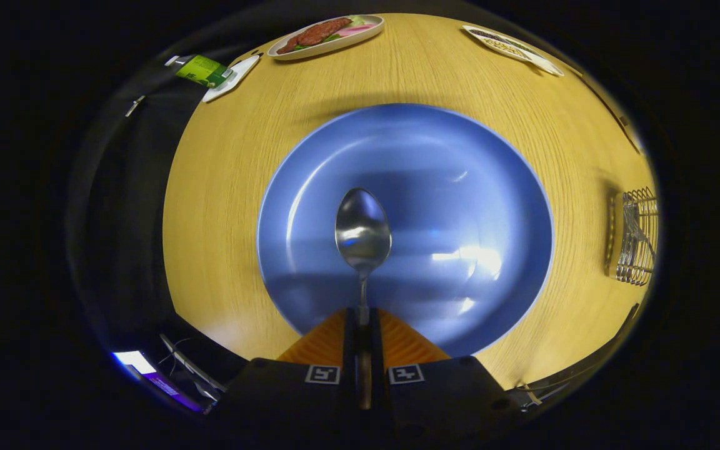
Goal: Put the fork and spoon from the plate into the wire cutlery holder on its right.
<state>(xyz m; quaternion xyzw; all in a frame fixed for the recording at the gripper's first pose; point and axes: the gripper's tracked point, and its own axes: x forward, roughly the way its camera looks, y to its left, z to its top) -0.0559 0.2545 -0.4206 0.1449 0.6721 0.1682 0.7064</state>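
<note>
My gripper [363, 322] is shut on the handle of a metal spoon [362, 232], both fingers pressed on it. The spoon's bowl points straight ahead of the fingers and hangs above the blue plate [497, 187], which lies on the wooden table. The wire cutlery holder [634, 237] stands to the right of the plate, near the table's edge, and a metal utensil that looks like the fork [636, 226] leans inside it.
At the far side of the table lie an oval plate of food [329, 34] and a patterned dish [513, 49]. A small white dish with a green packet [210, 72] sits at the far left corner. The table's left edge drops into darkness.
</note>
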